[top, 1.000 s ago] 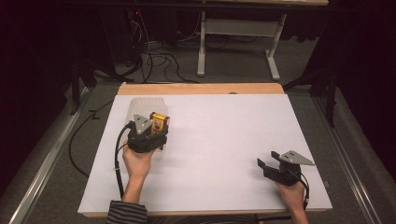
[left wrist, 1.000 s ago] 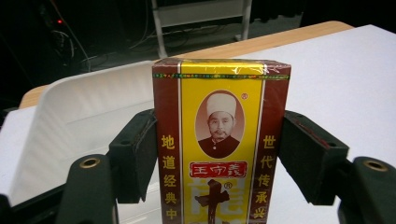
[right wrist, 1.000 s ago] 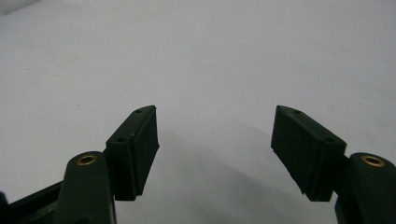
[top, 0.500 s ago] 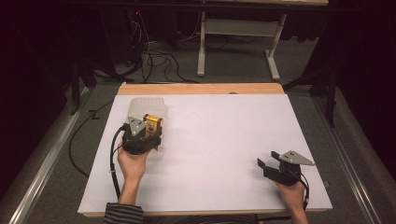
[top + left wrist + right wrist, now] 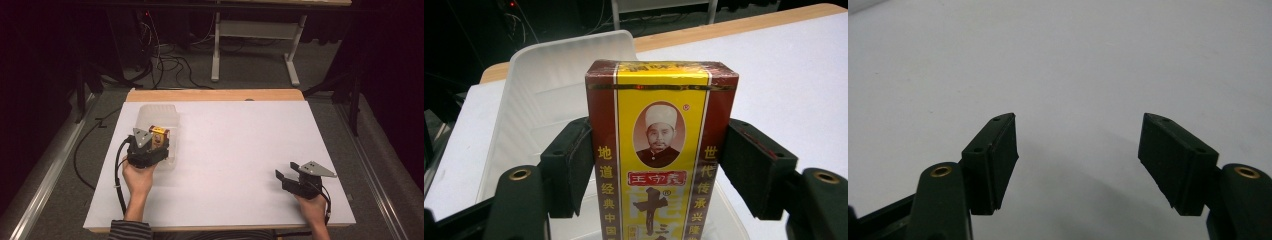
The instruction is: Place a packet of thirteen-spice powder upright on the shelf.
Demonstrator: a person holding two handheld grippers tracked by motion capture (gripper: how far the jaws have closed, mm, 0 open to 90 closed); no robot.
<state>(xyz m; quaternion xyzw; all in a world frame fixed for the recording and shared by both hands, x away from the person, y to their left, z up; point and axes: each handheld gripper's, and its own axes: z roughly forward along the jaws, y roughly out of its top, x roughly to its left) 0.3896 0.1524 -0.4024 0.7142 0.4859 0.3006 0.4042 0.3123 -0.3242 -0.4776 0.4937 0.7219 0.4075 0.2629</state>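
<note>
A red and yellow carton (image 5: pixel 659 150) with a portrait and Chinese lettering stands upright between the jaws of my left gripper (image 5: pixel 659 145), which is shut on its two sides. From the high view, the carton (image 5: pixel 159 137) and left gripper (image 5: pixel 156 145) sit over the near end of a clear plastic container (image 5: pixel 155 112) at the table's left. The container (image 5: pixel 549 75) stretches away behind the carton. My right gripper (image 5: pixel 285 176) rests near the front right corner, open. Its jaws (image 5: pixel 1078 150) stand wide apart over bare white surface, holding nothing.
A white sheet (image 5: pixel 240 150) covers the table, with a wooden edge (image 5: pixel 215 95) showing at the back. Beyond it on the floor stand a desk frame (image 5: pixel 216 50) and tangled cables (image 5: pixel 165 62). A cable (image 5: pixel 119 170) trails from the left gripper.
My left gripper, with the carton in it, has shifted slightly left and toward the person, over the container's near end. The right gripper has stayed still.
</note>
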